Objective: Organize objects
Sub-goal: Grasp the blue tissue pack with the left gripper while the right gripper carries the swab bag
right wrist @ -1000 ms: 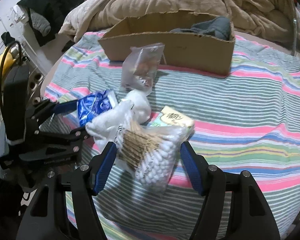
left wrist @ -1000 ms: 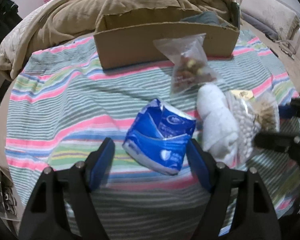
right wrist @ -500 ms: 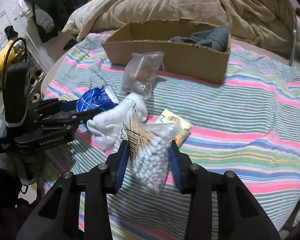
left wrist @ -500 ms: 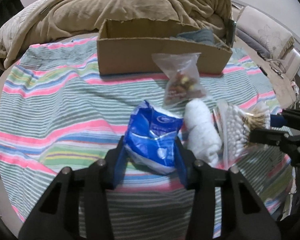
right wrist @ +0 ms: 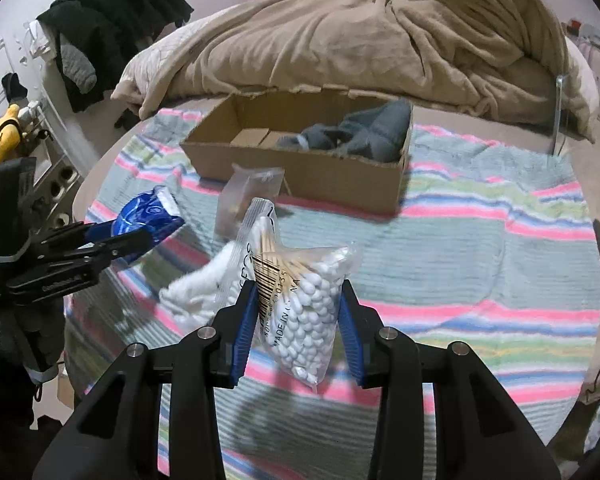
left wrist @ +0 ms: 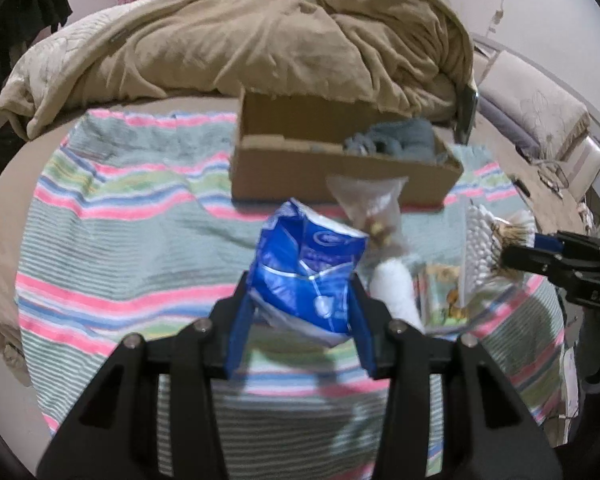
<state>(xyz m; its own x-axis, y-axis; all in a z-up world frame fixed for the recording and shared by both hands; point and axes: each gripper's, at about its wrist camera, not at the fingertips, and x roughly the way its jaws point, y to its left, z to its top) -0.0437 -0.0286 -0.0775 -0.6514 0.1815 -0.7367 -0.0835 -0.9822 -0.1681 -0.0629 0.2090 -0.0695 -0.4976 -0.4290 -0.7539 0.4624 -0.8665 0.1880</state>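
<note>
My left gripper (left wrist: 300,320) is shut on a blue tissue pack (left wrist: 308,272) and holds it above the striped blanket (left wrist: 120,248). My right gripper (right wrist: 298,320) is shut on a clear bag of cotton swabs (right wrist: 300,296), also lifted. Each gripper shows in the other's view, the left gripper (right wrist: 140,236) with the blue tissue pack (right wrist: 148,216), the right gripper (left wrist: 516,252) with the bag of cotton swabs (left wrist: 484,244). An open cardboard box (left wrist: 340,168) with grey cloth (left wrist: 396,144) inside stands behind; it also shows in the right wrist view (right wrist: 300,168).
On the blanket lie a clear snack bag (left wrist: 372,208), a white rolled cloth (left wrist: 396,292) and a small printed packet (left wrist: 444,292). A tan duvet (left wrist: 240,48) is heaped behind the box. Dark clothes (right wrist: 112,24) hang at the left.
Both grippers closed on their packs and lifted them off the blanket. Both views now sit higher and look further into the box.
</note>
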